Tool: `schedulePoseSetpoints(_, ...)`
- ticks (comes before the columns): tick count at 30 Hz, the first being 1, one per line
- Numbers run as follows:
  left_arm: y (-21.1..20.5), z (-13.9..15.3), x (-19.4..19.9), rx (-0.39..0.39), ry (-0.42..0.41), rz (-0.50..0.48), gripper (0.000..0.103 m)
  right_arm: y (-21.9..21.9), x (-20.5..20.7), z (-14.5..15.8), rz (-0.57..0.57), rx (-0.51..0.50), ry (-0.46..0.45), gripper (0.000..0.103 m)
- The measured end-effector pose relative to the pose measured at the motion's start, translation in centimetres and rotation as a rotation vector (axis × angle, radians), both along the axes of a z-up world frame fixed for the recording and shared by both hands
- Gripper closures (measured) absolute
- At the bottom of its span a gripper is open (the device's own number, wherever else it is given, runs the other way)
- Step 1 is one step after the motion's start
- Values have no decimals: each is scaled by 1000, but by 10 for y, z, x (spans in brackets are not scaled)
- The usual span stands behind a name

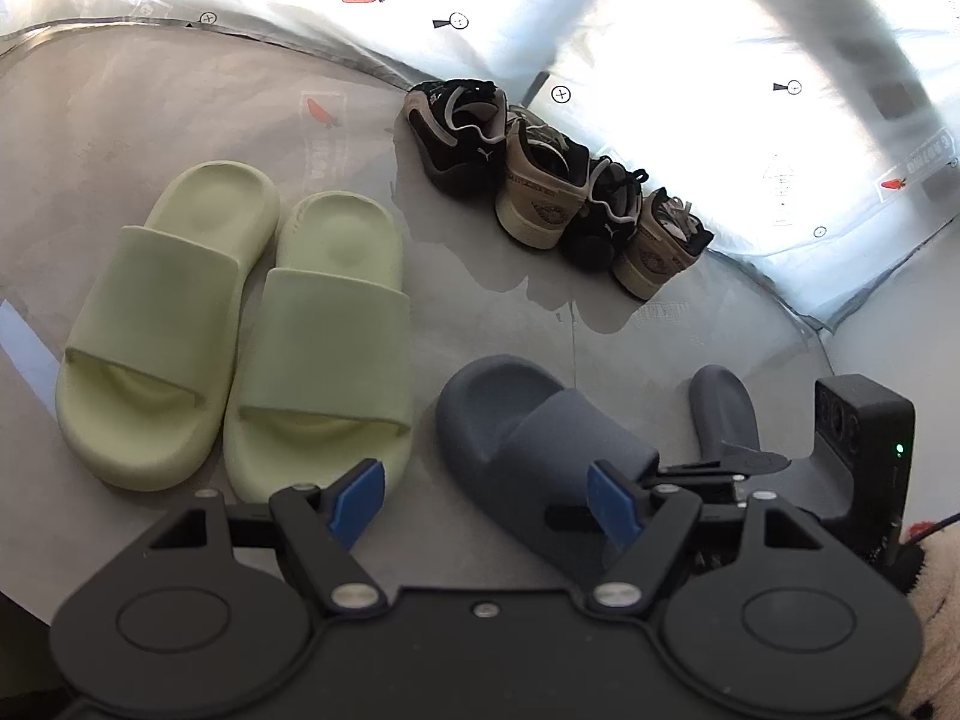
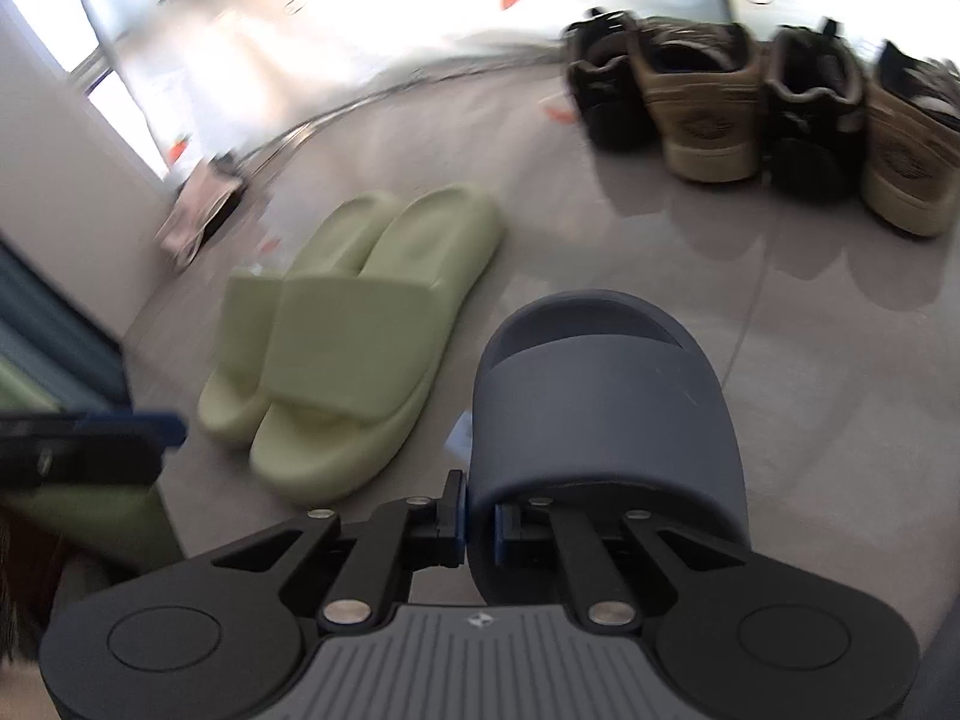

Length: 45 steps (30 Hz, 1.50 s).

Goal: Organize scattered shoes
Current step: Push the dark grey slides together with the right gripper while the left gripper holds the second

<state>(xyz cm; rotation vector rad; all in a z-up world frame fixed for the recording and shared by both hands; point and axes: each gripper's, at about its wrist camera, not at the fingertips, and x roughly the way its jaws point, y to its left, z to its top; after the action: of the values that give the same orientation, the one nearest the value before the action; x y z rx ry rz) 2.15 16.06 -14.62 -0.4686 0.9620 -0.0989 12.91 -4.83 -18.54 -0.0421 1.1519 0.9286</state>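
Grey floor tiles (image 1: 540, 312) run to a bright wall hung with pale sheeting, where four sneakers (image 1: 558, 186) stand heel-out in a tight row, black and tan by turns. Nearer, a pair of pale green slides (image 1: 240, 324) lies side by side and touching, toes toward the cameras.

Just right of them sits one dark blue-grey slide (image 1: 540, 438), and the right gripper (image 2: 480, 525) has its jaws pressed together on the strap edge of the second blue-grey slide (image 2: 606, 396), which tilts with its heel away from the camera. The left gripper (image 1: 486, 501) hangs with its blue pads spread wide and nothing between them, poised over the gap between the green pair and the resting blue-grey slide.

The hold looks thin: only the pad tips pinch a soft, rounded foam rim at one end, so the slide could swing, twist or slip free if it is carried quickly. Motion blur across the right wrist view suggests that hand is not steady. Set down carelessly, it could nudge its mate or land crooked.

The slide itself is thick, matte and smooth, with a broad one-piece strap and a moulded footbed
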Motion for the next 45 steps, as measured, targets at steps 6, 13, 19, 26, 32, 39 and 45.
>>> schedulePoseSetpoints(6, -9, 0, 2, 10, 1, -33, 28, -12, -31, 8, 308, -56, 56, 89)
schedulePoseSetpoints(13, -11, -5, 0, 7, 22, -41, 28, -62, -63, 42, 145, 28, 45, 68)
schedulePoseSetpoints(19, -18, -6, 7, -4, 28, -71, 28, -92, -87, 12, 141, -144, 165, 70)
schedulePoseSetpoints(26, -34, -3, 13, 36, 26, -125, 28, -104, -85, 12, 35, -167, 145, 80)
schedulePoseSetpoints(32, -42, -1, 15, 60, 17, -155, 28, -117, -65, 13, -81, -187, 101, 80)
schedulePoseSetpoints(39, -45, 1, 15, 88, 13, -162, 28, -112, -37, 10, -180, -254, 29, 80)
schedulePoseSetpoints(45, -40, 1, 13, 99, 15, -144, 28, -110, -19, 5, -419, -280, 5, 77)
